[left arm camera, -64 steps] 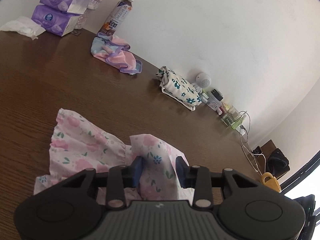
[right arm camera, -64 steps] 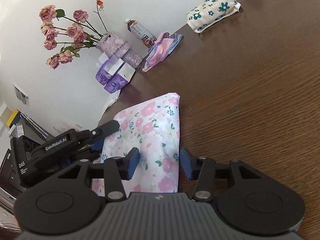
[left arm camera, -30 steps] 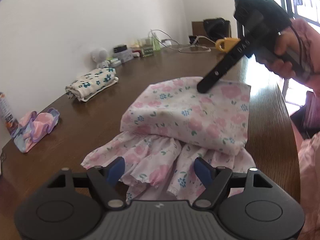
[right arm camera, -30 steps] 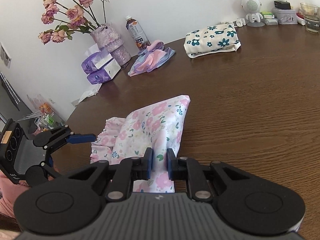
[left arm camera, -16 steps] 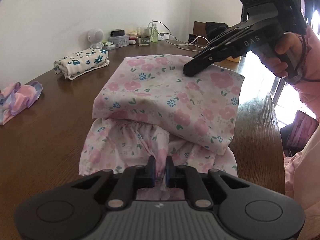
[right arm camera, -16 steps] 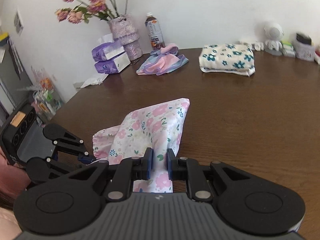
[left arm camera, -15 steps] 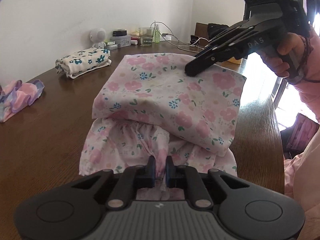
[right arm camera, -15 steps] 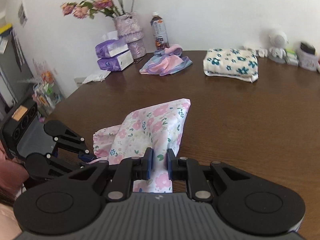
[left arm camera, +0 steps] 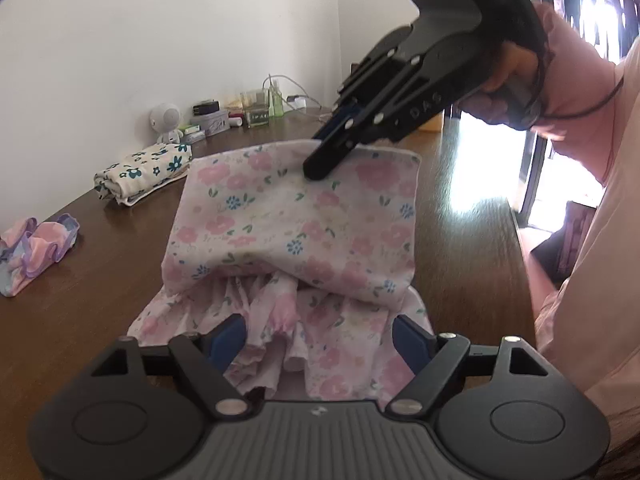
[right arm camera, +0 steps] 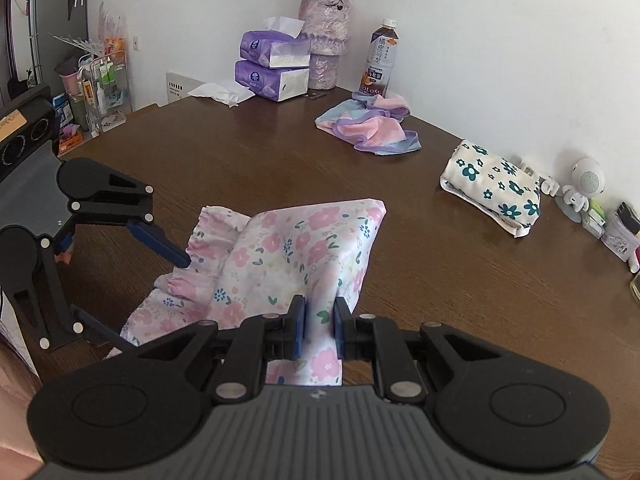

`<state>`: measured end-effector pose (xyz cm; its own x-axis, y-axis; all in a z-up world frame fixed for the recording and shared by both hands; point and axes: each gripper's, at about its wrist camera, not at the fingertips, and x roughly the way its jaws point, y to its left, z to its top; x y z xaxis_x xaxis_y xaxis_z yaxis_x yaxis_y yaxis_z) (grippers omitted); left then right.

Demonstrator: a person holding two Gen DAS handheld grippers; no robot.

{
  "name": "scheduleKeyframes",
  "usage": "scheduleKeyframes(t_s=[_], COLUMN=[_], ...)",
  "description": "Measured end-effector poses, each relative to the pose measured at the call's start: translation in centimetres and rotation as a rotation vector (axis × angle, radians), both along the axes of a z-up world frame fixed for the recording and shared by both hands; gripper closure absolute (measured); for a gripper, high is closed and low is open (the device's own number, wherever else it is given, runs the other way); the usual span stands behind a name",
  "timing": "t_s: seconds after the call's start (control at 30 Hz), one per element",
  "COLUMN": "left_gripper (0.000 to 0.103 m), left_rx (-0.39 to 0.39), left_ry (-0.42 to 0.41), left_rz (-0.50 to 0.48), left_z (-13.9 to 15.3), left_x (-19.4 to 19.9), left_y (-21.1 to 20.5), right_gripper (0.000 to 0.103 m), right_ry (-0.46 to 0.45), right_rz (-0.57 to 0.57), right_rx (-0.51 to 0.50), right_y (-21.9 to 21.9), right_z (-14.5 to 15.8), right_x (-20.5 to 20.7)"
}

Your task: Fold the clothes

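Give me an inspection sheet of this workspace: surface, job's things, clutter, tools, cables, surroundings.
Surface: dark wooden table.
Job's things: pink floral garment, partly folded, ruffled hem showing; folded blue-flowered cloth; crumpled pastel cloth.
Clutter: tissue packs, vase, bottle, small white figure.
Tools: left tool open over the hem; right tool shut on the garment.
Cables: white wires at the far end.
Surroundings: white wall.
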<state>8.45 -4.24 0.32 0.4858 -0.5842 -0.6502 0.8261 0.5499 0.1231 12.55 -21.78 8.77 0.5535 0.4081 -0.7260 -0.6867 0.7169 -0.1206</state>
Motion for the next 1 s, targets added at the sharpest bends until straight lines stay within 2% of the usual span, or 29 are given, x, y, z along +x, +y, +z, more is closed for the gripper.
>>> scheduleKeyframes(t_s=[0.07, 0.13, 0.17, 0.2, 0.33, 0.57, 0.73, 0.83, 0.9, 1.0], left_gripper=[0.024, 0.049, 0.079, 0.092, 0.092, 0.092, 0.089, 0.077, 0.060, 0.057], left_rx=[0.010, -0.020, -0.040, -0.058, -0.106, -0.129, -0.131, -0.136, -0.171, -0.292], left_ry=[-0.004, 0.049, 0.073, 0.094, 0.152, 0.153, 0.112, 0.092, 0.080, 0.049], left_rz=[-0.017, -0.020, 0.006, 0.036, 0.092, 0.110, 0.147, 0.149, 0.145, 0.130], left_z=[-0.2, -0.6, -0.5, -0.4, -0.3, -0.3, -0.4, -0.2, 0.4, 2.6], left_x=[0.0, 1.0, 1.6, 2.2, 3.5, 3.5, 2.3, 1.5, 1.1, 0.5], left_y=[-0.1, 0.2, 0.4, 0.6, 1.3, 1.3, 1.2, 1.4, 2.1, 3.9], right_gripper=[0.089, 0.089, 0.089, 0.089, 0.089, 0.089, 0.089, 0.089, 0.089, 0.089], right_ry=[-0.003, -0.004, -0.005, -0.005, -0.012, -0.055, -0.099, -0.124, -0.136, -0.132], right_rz=[0.013, 0.025, 0.031, 0.038, 0.065, 0.126, 0.116, 0.096, 0.086, 0.058], right_rx=[-0.005, -0.007, -0.007, -0.006, -0.008, -0.089, -0.194, -0.240, -0.259, -0.267], right_y=[0.0, -0.1, -0.1, -0.2, -0.4, 1.6, 4.5, 5.8, 6.4, 6.6], right_z=[0.0, -0.1, -0.1, -0.1, 0.0, 0.7, 1.2, 1.1, 0.9, 0.4], right_x=[0.0, 0.0, 0.0, 0.1, 0.3, 0.2, -0.1, -0.5, -0.8, -0.7])
